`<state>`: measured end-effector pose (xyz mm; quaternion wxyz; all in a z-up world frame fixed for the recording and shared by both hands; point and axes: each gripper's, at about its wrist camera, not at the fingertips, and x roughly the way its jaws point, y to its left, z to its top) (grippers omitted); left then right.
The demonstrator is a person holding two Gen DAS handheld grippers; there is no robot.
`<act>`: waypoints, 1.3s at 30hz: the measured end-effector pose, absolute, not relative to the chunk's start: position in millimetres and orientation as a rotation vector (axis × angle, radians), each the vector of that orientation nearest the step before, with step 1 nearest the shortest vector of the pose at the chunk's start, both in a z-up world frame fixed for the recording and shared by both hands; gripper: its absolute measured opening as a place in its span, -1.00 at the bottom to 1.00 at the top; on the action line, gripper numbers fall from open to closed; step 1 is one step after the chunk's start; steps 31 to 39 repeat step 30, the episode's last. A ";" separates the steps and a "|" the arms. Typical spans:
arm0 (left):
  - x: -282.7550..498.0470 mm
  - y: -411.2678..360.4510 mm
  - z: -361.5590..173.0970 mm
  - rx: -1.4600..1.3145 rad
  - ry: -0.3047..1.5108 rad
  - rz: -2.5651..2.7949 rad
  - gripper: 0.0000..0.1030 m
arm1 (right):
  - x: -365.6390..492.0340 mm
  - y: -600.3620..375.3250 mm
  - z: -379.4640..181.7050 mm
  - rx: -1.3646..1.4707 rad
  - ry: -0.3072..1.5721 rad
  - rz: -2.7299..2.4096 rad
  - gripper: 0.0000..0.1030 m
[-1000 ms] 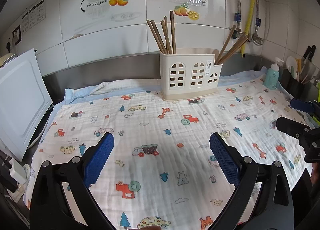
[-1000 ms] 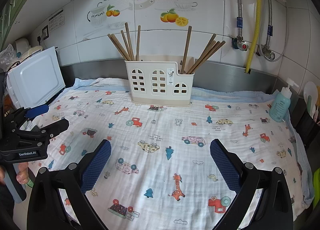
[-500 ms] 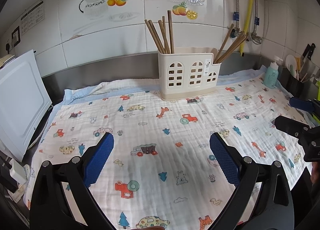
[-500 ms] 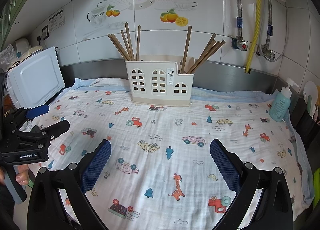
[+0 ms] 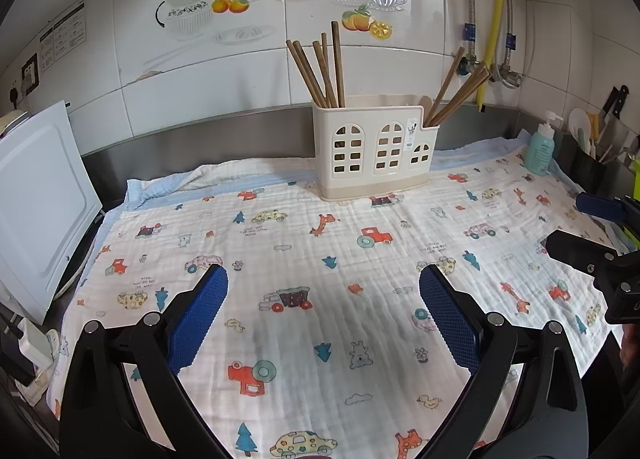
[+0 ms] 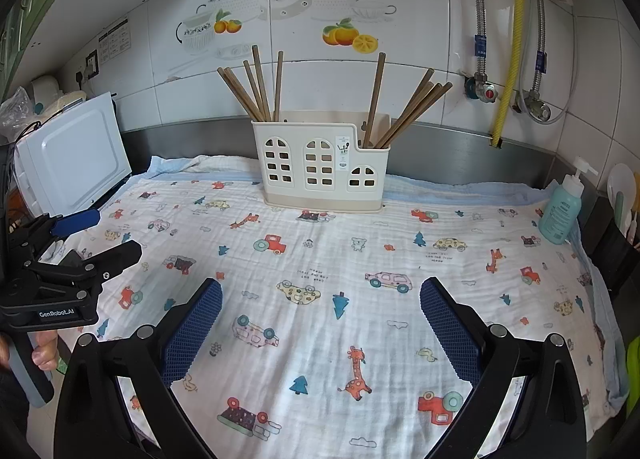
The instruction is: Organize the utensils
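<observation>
Cream plastic forms the utensil holder (image 5: 372, 151), which stands upright at the far middle of the counter on a white cloth (image 5: 304, 283) printed with cars, giraffes and trees. Brown wooden chopsticks fill its two end compartments — one bunch (image 5: 320, 71) leaning in the left end, another (image 5: 458, 93) fanning out of the low right end.

Near the camera, the left hand-held gripper (image 5: 323, 313) hangs above the cloth with its blue pads wide apart, released and holding nothing. Likewise the right hand-held gripper (image 6: 321, 317) — spread open, empty, well short of the holder. A white appliance (image 5: 36, 211) sits at the far left, and a teal pump bottle (image 6: 562, 207) at the right edge.
</observation>
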<state>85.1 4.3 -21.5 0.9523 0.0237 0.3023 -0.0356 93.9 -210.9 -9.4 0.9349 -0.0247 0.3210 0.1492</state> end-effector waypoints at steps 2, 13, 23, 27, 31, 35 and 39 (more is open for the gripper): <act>85.4 4.2 -21.4 0.048 0.614 -0.072 0.87 | 93.7 -210.7 -9.6 -0.051 0.655 0.304 0.86; 85.6 4.3 -20.8 0.045 0.612 -0.073 0.87 | 93.1 -211.5 -10.4 -0.053 0.653 0.308 0.86; 86.1 8.6 -21.1 0.023 0.608 -0.073 0.87 | 93.7 -210.7 -11.2 -0.056 0.657 0.305 0.86; 87.7 8.5 -22.5 0.019 0.623 -0.074 0.87 | 94.1 -210.8 -11.8 -0.053 0.658 0.304 0.86; 87.5 8.0 -22.4 0.021 0.622 -0.073 0.87 | 94.7 -210.7 -11.9 -0.056 0.658 0.303 0.86; 87.5 8.0 -22.4 0.021 0.622 -0.073 0.87 | 94.7 -210.7 -11.9 -0.056 0.658 0.303 0.86; 87.5 8.0 -22.4 0.021 0.622 -0.073 0.87 | 94.7 -210.7 -11.9 -0.056 0.658 0.303 0.86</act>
